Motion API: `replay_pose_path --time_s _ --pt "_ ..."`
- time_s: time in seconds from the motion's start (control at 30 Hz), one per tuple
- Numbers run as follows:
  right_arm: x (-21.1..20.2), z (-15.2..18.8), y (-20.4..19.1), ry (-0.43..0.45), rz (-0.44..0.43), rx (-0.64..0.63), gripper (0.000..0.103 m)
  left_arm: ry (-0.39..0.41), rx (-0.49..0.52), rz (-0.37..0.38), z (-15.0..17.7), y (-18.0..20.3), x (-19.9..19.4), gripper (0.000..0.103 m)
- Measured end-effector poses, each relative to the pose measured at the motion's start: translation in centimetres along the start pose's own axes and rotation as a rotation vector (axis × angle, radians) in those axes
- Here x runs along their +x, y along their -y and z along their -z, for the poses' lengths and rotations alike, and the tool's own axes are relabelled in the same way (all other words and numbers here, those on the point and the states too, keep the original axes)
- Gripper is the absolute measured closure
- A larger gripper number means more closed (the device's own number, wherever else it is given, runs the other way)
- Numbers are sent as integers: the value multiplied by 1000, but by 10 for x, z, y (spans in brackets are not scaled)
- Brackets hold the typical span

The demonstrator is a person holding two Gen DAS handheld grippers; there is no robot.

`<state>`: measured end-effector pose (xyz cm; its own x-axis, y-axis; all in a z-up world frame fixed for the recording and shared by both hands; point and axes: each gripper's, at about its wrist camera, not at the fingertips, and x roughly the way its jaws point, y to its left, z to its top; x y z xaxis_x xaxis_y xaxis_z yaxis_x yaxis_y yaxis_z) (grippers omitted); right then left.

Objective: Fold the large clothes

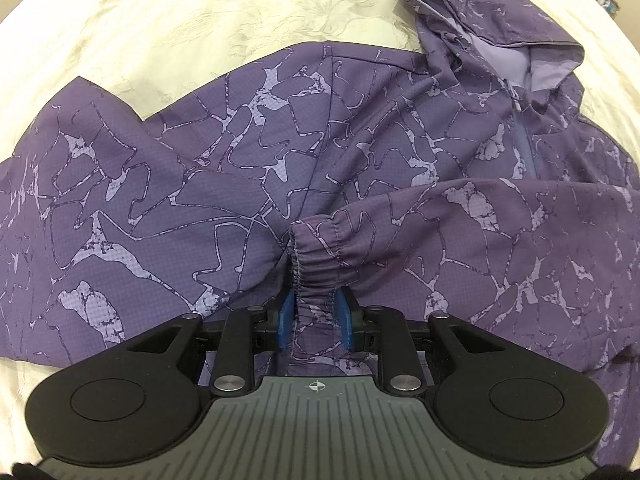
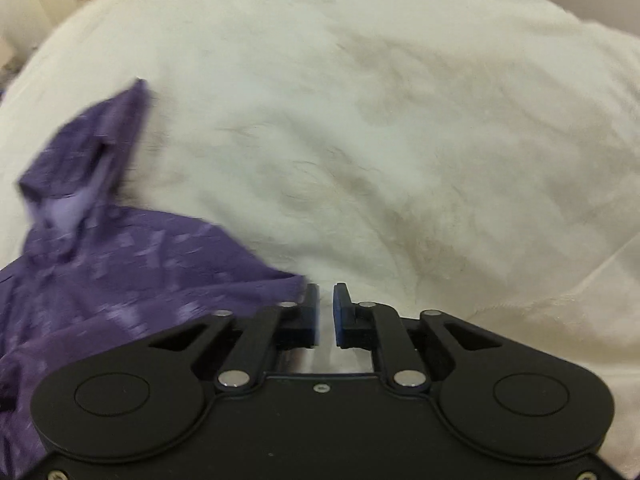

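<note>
Left gripper (image 1: 314, 304) pinches purple patterned jacket's (image 1: 240, 168) cuff (image 1: 316, 256).

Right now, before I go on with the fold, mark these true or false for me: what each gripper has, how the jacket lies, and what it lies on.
1. The left gripper is shut on the elastic sleeve cuff. True.
2. The right gripper holds purple fabric. False: nothing shows in the narrow gap between its jaws, and the jacket lies to their left.
3. The jacket's hood is tucked under the body. False: it lies spread out above the zipper.
4. The jacket lies on a cream bedspread. True.
5. The jacket is plain purple. False: it has a pale cracked pattern.
</note>
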<state>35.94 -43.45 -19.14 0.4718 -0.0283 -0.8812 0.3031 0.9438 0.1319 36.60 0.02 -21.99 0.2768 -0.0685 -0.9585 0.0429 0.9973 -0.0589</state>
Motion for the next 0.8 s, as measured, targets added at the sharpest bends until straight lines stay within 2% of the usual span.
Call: replay_pose_path --time_s 0.03,0.07,0.1,0.17,0.27,0.37,0.5,0.6,0.67,0.73,0.8 --pt "-9 6 -4 7 -20 -18 53 2 1 -3 0 1 0 78" --pt "-17 12 -6 16 -34 -35 45 3 4 -4 1 2 0 74" --pt "-24 21 -10 22 -48 -58 44 4 8 0 1 4 0 72" --pt "-26 33 -18 -3 -46 -98 44 2 22 15 1 8 1 55" --pt "-17 63 -21 -80 19 -158 44 -3 58 1 0 19 3 43" --pt "-10 85 -15 -118 65 -161 40 -1 72 -20 2 27 6 34" --pt "-23 88 -11 -112 75 -126 38 16 78 -17 5 29 4 32" --pt "-41 86 -11 -73 58 -102 36 43 55 29 12 22 -9 32" --pt "-57 88 -14 -30 23 -93 21 60 20 78 20 13 -22 31" --pt "-70 91 -23 10 -14 -93 13 65 -11 133 29 3 -34 29" --pt "-83 93 -31 38 -36 -95 12 69 -42 169 37 -6 -46 21"
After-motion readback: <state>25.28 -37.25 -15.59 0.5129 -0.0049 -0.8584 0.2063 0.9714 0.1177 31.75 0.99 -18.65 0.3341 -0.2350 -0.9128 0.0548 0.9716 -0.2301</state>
